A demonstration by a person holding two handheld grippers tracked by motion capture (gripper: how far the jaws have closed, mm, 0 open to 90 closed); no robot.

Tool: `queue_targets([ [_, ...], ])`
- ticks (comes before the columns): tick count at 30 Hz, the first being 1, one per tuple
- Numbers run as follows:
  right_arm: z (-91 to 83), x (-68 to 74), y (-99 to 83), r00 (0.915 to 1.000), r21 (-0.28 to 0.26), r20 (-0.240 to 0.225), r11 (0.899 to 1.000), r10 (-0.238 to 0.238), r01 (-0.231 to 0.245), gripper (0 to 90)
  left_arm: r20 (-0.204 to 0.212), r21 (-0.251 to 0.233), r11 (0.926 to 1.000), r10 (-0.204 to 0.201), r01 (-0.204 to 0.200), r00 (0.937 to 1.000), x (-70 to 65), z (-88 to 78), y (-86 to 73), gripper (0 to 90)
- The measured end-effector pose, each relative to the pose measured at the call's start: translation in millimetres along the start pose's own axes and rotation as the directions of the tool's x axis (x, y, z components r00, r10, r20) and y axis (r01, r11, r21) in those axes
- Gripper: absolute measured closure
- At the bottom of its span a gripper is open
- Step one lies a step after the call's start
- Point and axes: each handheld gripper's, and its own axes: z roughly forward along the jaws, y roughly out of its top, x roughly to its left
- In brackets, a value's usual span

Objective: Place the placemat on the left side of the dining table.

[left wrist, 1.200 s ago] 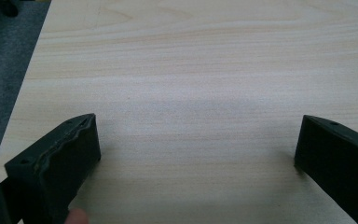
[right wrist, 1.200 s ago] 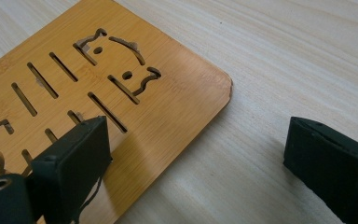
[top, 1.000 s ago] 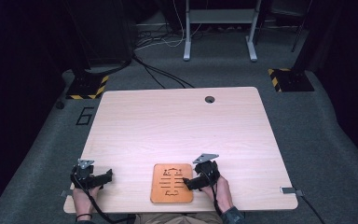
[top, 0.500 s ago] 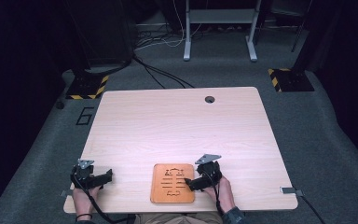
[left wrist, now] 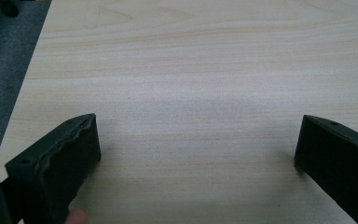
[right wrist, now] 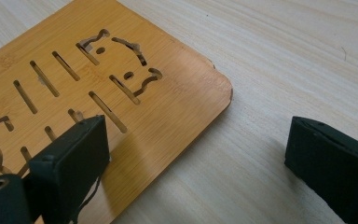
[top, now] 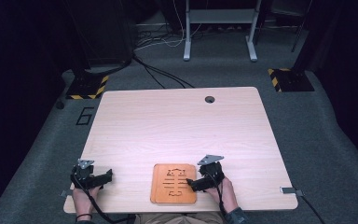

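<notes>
I have the board [top: 174, 183] as my landmark: a flat orange-brown bamboo piece with slots and a cut-out figure, lying flat on the table [top: 177, 126] at its near edge, about mid-width. My right gripper [top: 192, 182] sits at the board's right edge, jaws spread wide; in the right gripper view one jaw hangs over the board's slotted face [right wrist: 121, 93] and the other over bare table just off its rounded corner. My left gripper [top: 106, 176] rests well to the left of the board, jaws also spread, nothing between them but table [left wrist: 191, 93].

I judge the board stiff, light and thin, its smooth face likely slick. Lying flush, it gives no grip from above; I would take it across an edge or corner, perhaps after sliding it past the table's rim. The slots might snag a jaw tip.

I see no containers near the board.
</notes>
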Motion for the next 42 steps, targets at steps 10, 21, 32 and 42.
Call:
queue_targets([
  [10,-2.8,-1.8,-3.6,1.0,-0.008,0.0,1.0,0.001,-0.001,5.5,-0.005,-0.001,1.0,-0.003,0.003,1.0,-1.1,-1.3,-1.0,1.0],
  [21,-5.7,-4.3,-6.2,1.0,-0.01,-0.001,1.0,0.0,0.0,5.5,-0.006,-0.001,1.0,-0.004,0.004,1.0,-1.2,-1.4,-1.1,0.9],
  [32,-7.5,-6.0,-8.4,1.0,-0.017,0.005,1.0,0.002,-0.002,5.6,-0.006,0.0,1.0,-0.005,0.005,1.0,-1.2,-1.3,-1.0,0.8],
  [42,-9.8,-8.9,-10.4,1.0,-0.017,0.003,1.0,0.002,-0.002,5.6,-0.006,0.0,1.0,-0.006,0.006,1.0,-1.2,-1.3,-1.0,0.8],
])
